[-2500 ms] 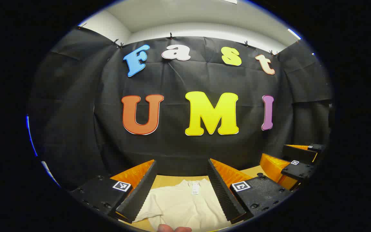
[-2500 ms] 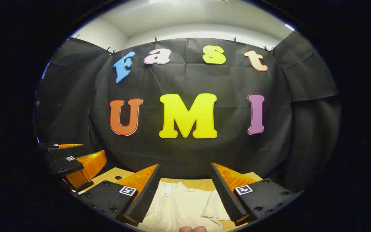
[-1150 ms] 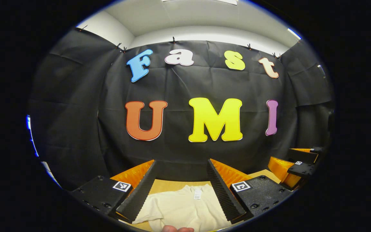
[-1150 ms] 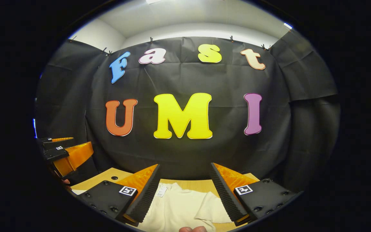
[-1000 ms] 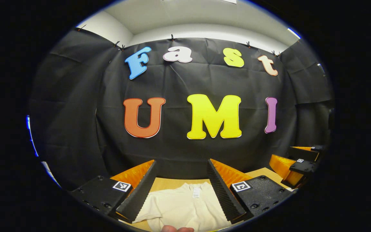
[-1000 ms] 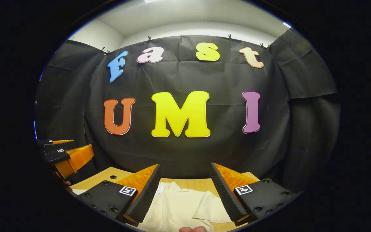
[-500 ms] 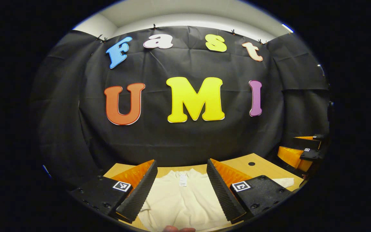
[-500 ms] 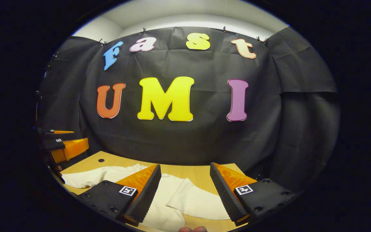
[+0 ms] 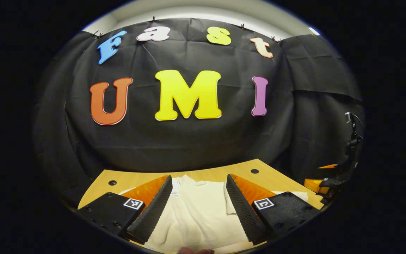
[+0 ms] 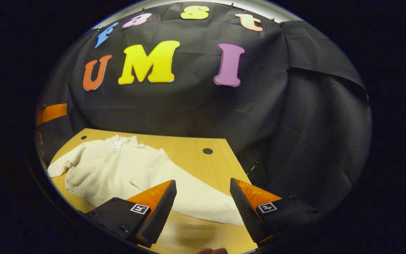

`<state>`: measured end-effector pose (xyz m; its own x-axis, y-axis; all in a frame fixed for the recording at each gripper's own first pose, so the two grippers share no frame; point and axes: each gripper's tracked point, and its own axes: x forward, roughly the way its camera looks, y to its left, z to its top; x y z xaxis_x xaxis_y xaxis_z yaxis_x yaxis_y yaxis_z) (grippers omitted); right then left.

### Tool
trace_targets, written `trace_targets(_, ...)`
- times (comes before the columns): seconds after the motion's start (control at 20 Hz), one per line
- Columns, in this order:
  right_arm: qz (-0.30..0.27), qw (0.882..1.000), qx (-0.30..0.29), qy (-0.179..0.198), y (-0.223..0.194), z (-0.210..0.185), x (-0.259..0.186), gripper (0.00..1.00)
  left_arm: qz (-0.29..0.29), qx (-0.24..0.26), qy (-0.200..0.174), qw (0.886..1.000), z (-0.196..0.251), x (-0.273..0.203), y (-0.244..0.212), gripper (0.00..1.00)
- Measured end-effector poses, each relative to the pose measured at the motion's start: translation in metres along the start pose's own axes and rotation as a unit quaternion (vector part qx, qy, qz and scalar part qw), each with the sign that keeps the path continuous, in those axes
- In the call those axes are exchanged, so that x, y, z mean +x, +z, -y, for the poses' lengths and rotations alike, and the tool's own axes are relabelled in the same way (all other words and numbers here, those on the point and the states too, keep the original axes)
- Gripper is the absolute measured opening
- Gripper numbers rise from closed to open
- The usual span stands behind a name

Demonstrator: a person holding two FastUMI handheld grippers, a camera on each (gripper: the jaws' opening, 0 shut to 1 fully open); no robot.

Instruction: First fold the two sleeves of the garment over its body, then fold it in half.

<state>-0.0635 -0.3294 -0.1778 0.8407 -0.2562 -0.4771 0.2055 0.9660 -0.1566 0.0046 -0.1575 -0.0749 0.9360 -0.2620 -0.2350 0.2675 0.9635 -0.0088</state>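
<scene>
**Sleeves not yet folded; both grippers empty**

Left gripper view: the left gripper [image 9: 197,208] hangs released above the garment [image 9: 196,211], flat on the table [image 9: 263,180].

Right gripper view: the right gripper [image 10: 203,208], fingers spread, hovers at one outstretched sleeve [image 10: 203,203]. No fold shows. The table edge lies near; bare wood beyond.

The left gripper view looks low and level across the wooden table [image 9: 203,174] toward the far wall. The right gripper view sits higher, tilted down, toward the table's right far corner. Both share the cream garment [image 9: 197,211] [image 10: 118,169] — close under the left view's camera.
</scene>
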Motion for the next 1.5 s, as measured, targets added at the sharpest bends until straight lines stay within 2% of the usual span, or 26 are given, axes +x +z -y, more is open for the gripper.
trace_targets(0.25,-0.11,0.992,0.041,-0.042,-0.081,0.065,0.045,0.95,-0.015,0.007,0.001,1.0,0.009,0.006,-0.006,0.98)
trace_targets(0.6,-0.213,0.973,0.062,-0.067,-0.158,0.094,0.083,0.95,-0.043,0.006,0.016,0.999,0.006,0.014,-0.019,0.98)
trace_targets(0.8,-0.24,0.965,0.081,-0.062,-0.176,0.093,0.092,0.97,-0.051,0.015,0.026,0.998,0.003,0.013,-0.023,0.98)
trace_targets(0.95,-0.238,0.961,0.131,-0.055,-0.18,0.096,0.089,0.95,-0.047,0.023,0.031,0.998,0.001,0.011,-0.021,0.98)
trace_targets(1.05,-0.232,0.962,0.132,-0.061,-0.178,0.101,0.089,0.86,-0.049,0.023,0.032,0.998,-0.002,0.012,-0.022,0.98)
trace_targets(1.1,-0.227,0.963,0.136,-0.055,-0.178,0.096,0.091,0.75,-0.051,0.021,0.032,0.998,-0.002,0.012,-0.025,0.98)
trace_targets(1.15,-0.224,0.963,0.141,-0.052,-0.179,0.096,0.091,0.68,-0.053,0.019,0.033,0.998,-0.002,0.012,-0.027,0.98)
trace_targets(1.2,-0.225,0.962,0.145,-0.05,-0.179,0.096,0.092,0.46,-0.056,0.017,0.034,0.998,-0.004,0.01,-0.028,0.98)
trace_targets(1.25,-0.221,0.962,0.154,-0.045,-0.18,0.096,0.094,0.48,-0.056,0.016,0.035,0.998,-0.005,0.01,-0.027,0.98)
trace_targets(1.35,-0.225,0.957,0.176,-0.048,-0.177,0.095,0.096,0.16,-0.056,0.014,0.037,0.998,-0.007,0.008,-0.028,0.98)
trace_targets(1.45,-0.227,0.957,0.172,-0.051,-0.179,0.097,0.095,0.16,-0.056,0.015,0.038,0.998,-0.008,0.007,-0.029,0.98)
trace_targets(1.5,-0.224,0.958,0.171,-0.051,-0.176,0.097,0.095,0.05,-0.055,0.015,0.037,0.998,-0.009,0.006,-0.03,0.98)
